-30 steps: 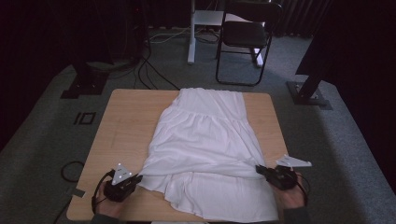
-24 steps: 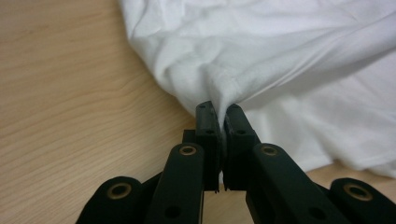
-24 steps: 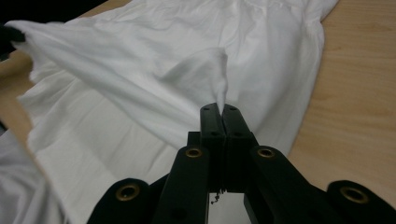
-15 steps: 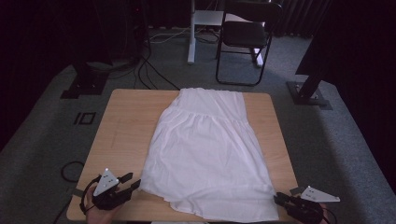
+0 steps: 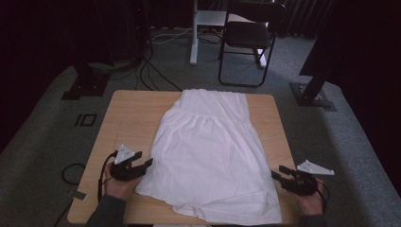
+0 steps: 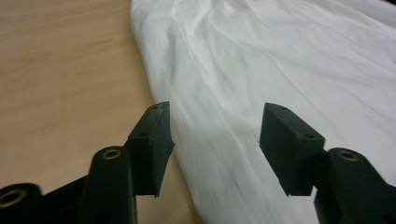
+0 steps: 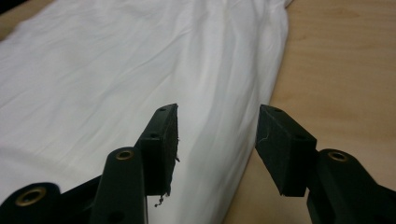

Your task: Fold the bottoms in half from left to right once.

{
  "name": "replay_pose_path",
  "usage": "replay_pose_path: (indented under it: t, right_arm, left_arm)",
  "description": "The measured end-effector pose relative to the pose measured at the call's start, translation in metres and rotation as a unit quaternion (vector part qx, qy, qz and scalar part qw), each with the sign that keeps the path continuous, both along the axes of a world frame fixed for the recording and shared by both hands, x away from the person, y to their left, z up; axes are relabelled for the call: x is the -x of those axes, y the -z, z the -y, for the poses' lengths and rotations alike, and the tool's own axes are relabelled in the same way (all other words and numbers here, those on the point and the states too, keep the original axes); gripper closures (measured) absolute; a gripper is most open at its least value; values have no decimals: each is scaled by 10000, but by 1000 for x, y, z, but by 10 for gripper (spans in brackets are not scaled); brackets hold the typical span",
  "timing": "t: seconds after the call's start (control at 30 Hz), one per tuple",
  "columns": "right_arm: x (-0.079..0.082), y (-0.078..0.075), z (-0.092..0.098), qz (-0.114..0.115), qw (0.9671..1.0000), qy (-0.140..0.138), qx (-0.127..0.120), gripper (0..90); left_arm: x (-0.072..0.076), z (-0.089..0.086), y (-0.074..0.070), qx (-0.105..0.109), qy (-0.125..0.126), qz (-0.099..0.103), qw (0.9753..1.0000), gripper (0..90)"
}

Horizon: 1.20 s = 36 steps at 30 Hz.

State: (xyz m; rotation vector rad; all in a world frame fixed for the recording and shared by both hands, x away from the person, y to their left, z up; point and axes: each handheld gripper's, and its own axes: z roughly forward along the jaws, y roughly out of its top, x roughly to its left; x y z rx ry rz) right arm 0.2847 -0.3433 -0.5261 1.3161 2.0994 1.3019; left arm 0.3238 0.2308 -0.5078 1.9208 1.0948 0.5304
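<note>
A white dress point(image 5: 213, 151) lies spread flat down the middle of the wooden table point(image 5: 132, 118), its wide hem toward the near edge. My left gripper point(image 5: 147, 163) sits at the hem's left edge, jaws open, with the white cloth point(image 6: 261, 79) and its border running between and ahead of them. My right gripper point(image 5: 276, 172) is at the hem's right edge, jaws open and nothing held; the cloth's point(image 7: 116, 70) right border passes between them. Bare wood point(image 7: 345, 70) lies to the right.
A dark folding chair point(image 5: 250, 38) and a white stand point(image 5: 195, 33) stand on the grey carpet beyond the table. Cables point(image 5: 151, 71) trail on the floor at the far left. A black stand base point(image 5: 312, 94) is at the right.
Both grippers let go of the hem, pulled back toward the near table edge, and have now come forward again to the dress's lower side edges. The dress lies flatter.
</note>
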Motion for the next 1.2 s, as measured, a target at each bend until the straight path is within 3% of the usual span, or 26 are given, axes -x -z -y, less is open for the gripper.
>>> replay_pose_path:
  t: [0.1, 0.13, 0.17, 0.2, 0.27, 0.3, 0.33, 0.37, 0.4, 0.47, 0.5, 0.53, 0.57, 0.6, 0.63, 0.77, 0.93, 1.0, 1.03, 1.07, 1.1, 1.13, 1.17, 1.2]
  right_arm:
    - [-32, 2, -14, -102, 9998, 145, 72, 483]
    - [-32, 2, -14, -102, 9998, 145, 72, 483]
    - [-43, 2, -20, -121, 9997, 160, 153, 473]
    - [-56, 3, -27, -151, 9995, 158, 249, 457]
    - [-82, 5, -40, -179, 9988, 235, 385, 441]
    - [-92, 7, -44, -189, 9986, 282, 412, 441]
    - [-98, 8, -45, -189, 9984, 316, 421, 444]
    - [-98, 8, -45, -189, 9984, 316, 421, 444]
    - [-112, 12, -49, -323, 9977, 412, 433, 484]
    - [-121, 18, -49, -458, 9968, 502, 420, 600]
    - [-124, 20, -49, -588, 9959, 515, 458, 717]
    - [-124, 20, -49, -588, 9959, 515, 458, 717]
    - [-126, 26, -48, -740, 9940, 591, 547, 834]
    - [-125, 28, -47, -771, 9937, 600, 551, 863]
    - [-123, 30, -46, -799, 9931, 649, 561, 873]
    - [-116, 33, -41, -794, 9933, 722, 435, 881]
    - [-94, 34, -40, -789, 9941, 621, 413, 880]
    - [-90, 34, -41, -782, 9942, 595, 431, 880]
    - [-82, 34, -41, -770, 9945, 562, 432, 880]
    - [-67, 35, -40, -798, 9947, 515, 402, 880]
    - [-67, 35, -40, -798, 9947, 515, 402, 880]
    - [-51, 35, -38, -824, 9948, 438, 405, 877]
    - [-51, 35, -38, -824, 9948, 438, 405, 877]
    - [-35, 35, -35, -860, 9949, 363, 384, 876]
  left_arm:
    - [-32, 7, -1, -5, -103, -118, 9999, 403]
    - [-32, 7, -1, -5, -103, -118, 9999, 400]
    - [-44, 11, 0, 4, -143, -194, 9997, 400]
    - [-51, 13, 0, -50, -159, -224, 9996, 395]
    - [-80, 25, 6, -283, -163, -445, 9985, 384]
    - [-80, 25, 6, -283, -163, -445, 9985, 383]
    - [-92, 29, 12, -370, -212, -576, 9974, 381]
    - [-92, 29, 12, -370, -212, -576, 9974, 383]
    - [-102, 30, 21, -380, -307, -747, 9960, 403]
    - [-106, 28, 30, -505, -337, -964, 9935, 507]
    - [-106, 27, 34, -591, -263, -1074, 9921, 616]
    - [-106, 27, 34, -591, -263, -1074, 9921, 709]
    - [-103, 26, 35, -574, -138, -1036, 9929, 845]
    - [-99, 29, 33, -739, -82, -999, 9922, 872]
    - [-96, 30, 32, -884, -50, -974, 9913, 879]
    - [-81, 28, 31, -991, 25, -887, 9911, 885]
    - [-44, 16, 32, -624, -33, -701, 9956, 885]
    - [-27, 15, 35, -600, -13, -652, 9961, 885]
    - [-17, 15, 36, -585, -23, -624, 9963, 885]
    - [2, 13, 37, -533, 15, -623, 9966, 885]
    - [2, 13, 37, -533, 15, -623, 9966, 884]
    - [19, 11, 34, -528, 35, -576, 9969, 884]
    - [19, 11, 34, -528, 35, -576, 9969, 884]
    - [31, 10, 32, -492, 47, -549, 9973, 883]
